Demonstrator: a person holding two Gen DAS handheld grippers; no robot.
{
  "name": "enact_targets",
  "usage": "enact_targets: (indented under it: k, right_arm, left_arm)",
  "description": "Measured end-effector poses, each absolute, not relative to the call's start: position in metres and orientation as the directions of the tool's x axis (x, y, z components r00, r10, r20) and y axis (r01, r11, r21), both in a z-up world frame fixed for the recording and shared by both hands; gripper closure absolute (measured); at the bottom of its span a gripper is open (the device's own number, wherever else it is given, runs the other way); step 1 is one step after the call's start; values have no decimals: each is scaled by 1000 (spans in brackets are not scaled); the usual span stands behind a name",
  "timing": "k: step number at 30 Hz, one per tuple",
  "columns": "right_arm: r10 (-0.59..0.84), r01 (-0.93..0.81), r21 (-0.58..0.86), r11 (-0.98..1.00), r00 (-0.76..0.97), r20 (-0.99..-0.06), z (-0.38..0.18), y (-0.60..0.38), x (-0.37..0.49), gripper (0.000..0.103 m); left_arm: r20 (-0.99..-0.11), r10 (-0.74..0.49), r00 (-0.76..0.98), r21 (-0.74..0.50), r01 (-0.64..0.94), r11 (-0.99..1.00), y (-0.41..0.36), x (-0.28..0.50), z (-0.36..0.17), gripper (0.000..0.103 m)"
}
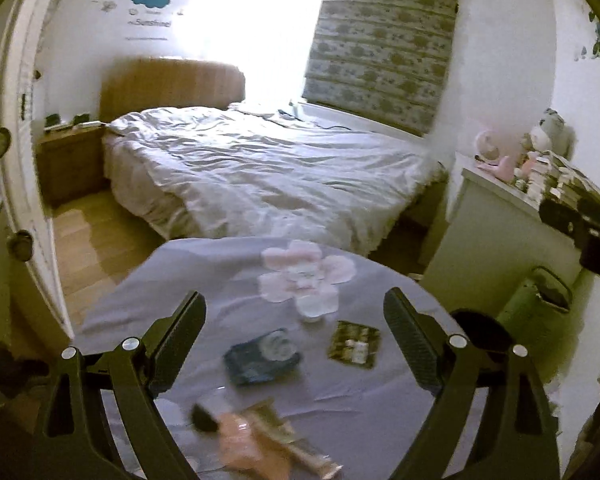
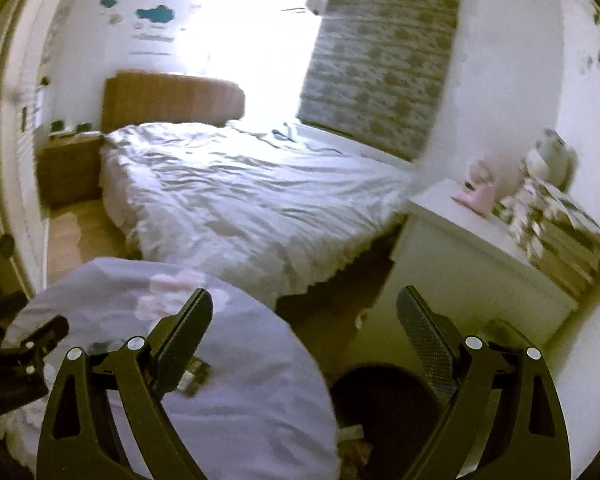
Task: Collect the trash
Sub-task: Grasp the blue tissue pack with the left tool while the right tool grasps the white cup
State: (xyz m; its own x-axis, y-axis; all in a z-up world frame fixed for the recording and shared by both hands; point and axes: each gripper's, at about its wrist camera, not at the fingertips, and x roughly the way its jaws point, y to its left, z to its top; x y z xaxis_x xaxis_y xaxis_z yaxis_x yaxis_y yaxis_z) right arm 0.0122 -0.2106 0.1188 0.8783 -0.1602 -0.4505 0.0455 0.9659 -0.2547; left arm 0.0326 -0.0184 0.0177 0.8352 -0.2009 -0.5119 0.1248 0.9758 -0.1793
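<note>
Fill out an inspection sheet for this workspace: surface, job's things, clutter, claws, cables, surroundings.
Surface: round table under a lilac cloth with a pink flower print.
Job's things: dark blue wrapper, brown packet, pink wrapper at the near edge, blurred; green bin on the floor to the right.
Clutter: clear cup on the flower print.
Claws: left claw open and empty over the table; right claw open and empty at the table's right edge.
Cables: nothing seen.
Surroundings: bed, white dresser with toys.
</note>
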Motion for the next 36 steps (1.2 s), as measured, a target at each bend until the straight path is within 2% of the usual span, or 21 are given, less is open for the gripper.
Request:
enact_targets:
  k: [11, 22, 24, 27, 29, 31, 34, 36]
  right_arm:
    - [-117, -26, -292, 956, 880, -460, 115, -167, 20, 11]
    - [-105, -56, -296, 953, 859, -502, 92, -164, 43, 11]
    - [-44, -97, -229, 968, 839, -543, 84, -173, 53, 11]
    - [95, -146, -29, 989, 766, -636, 59, -198, 78, 11]
    - [172, -175, 64, 983, 728, -663, 42, -208, 90, 11]
    - [250, -189, 164, 968, 681, -688, 22, -215, 102, 18]
    - [310, -193, 244, 950, 634, -708, -3, -215, 114, 19]
    - [306, -180, 249, 952, 615, -727, -15, -213, 121, 19]
  left_arm:
    - [-517, -180, 837, -160, 113, 981, 3, 26, 11, 13]
    - [-576, -182, 797, -156, 112, 981, 10, 41, -13, 13]
    - [-595, -180, 783, -153, 110, 982, 14, 46, -20, 13]
    - [-631, -172, 757, -147, 101, 984, 23, 56, -33, 13]
    - [-657, -178, 732, -152, 102, 983, 28, 63, -43, 13]
    - [-683, -185, 706, -157, 106, 982, 34, 70, -54, 13]
    - [-706, -206, 678, -166, 124, 978, 37, 77, -66, 13]
    - [-721, -231, 653, -180, 145, 973, 36, 83, -75, 13]
